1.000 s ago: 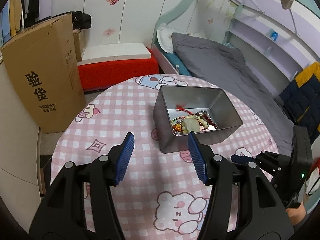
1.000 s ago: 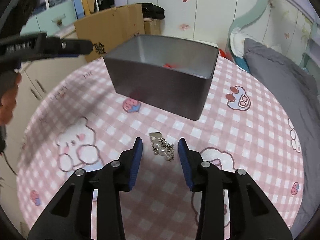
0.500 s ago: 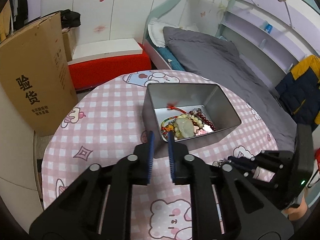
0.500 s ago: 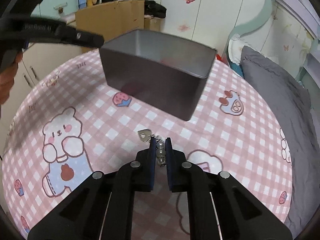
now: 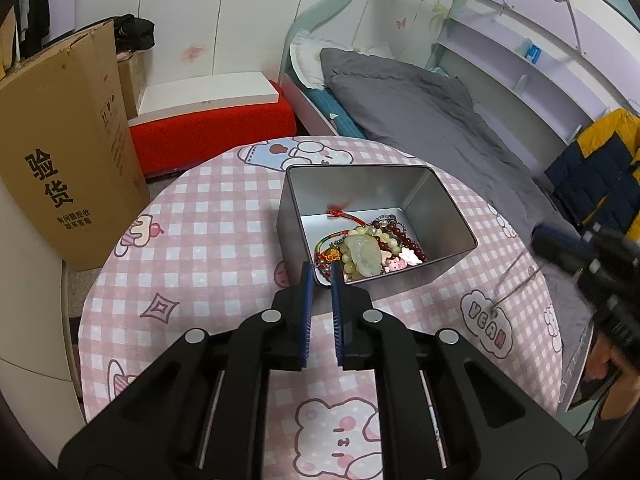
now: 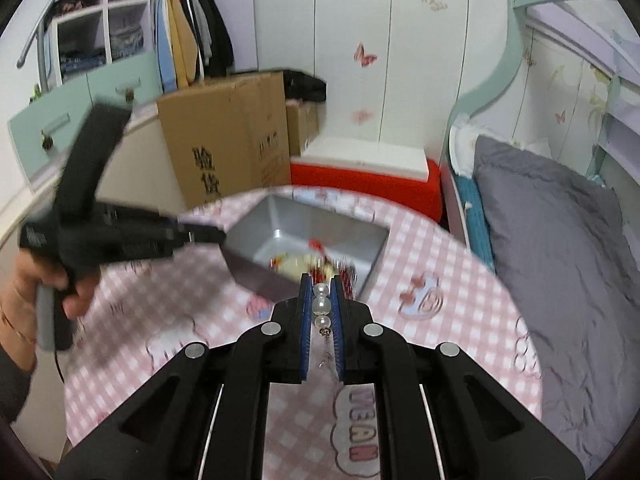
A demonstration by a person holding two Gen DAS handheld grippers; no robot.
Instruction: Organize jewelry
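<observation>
My worktop (image 5: 208, 240) is round, covered in a pink-and-white check cloth printed with bears, cupcakes and a cloud that reads "YEAH". Behind it stand a tall cardboard box (image 5: 68, 168) printed with the large characters 验货, a red bench topped by a white board (image 5: 208, 92), and white wall panels with pink butterfly stickers. A bed with a grey duvet (image 5: 420, 112) runs along the right; lilac shelves hang above it, and the right wrist view shows an open wardrobe (image 6: 188, 36) of hanging clothes.

The metal tin (image 5: 440, 208) sits on the cloth, holding a heap of beaded bracelets and a pale green pendant (image 5: 362, 252). My left tongs (image 5: 320, 276) are nearly closed with a narrow gap between the blue pads, at the tin's near wall; I cannot tell whether they pinch it. My right tongs (image 6: 320, 288) are closed on a pearl chain (image 6: 322, 306), 3 pearls showing between the pads, lifted near the tin.
</observation>
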